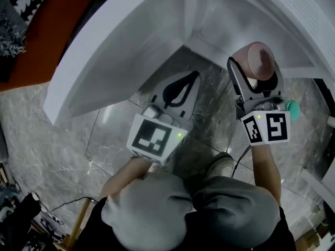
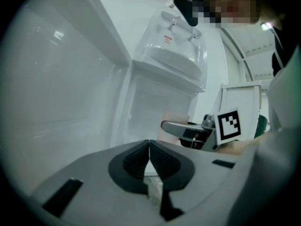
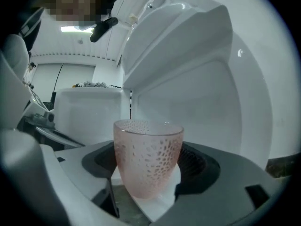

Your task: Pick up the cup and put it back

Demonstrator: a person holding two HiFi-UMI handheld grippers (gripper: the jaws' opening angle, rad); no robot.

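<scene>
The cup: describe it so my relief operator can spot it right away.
Start at the big white cabinet filling the top of the head view. In front of its right side, the right hand-held gripper holds the cup between its jaws. It is the only pink thing there: frosted glass covered in small speckles.

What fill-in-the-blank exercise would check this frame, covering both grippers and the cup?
1. The right gripper holds the cup, whose colour is ____.
2. The left gripper has its jaws ____ (open or shut), with nothing between them.
3. In the right gripper view, the cup's mouth points ____ (up or down).
Missing words: pink; shut; up.
</scene>
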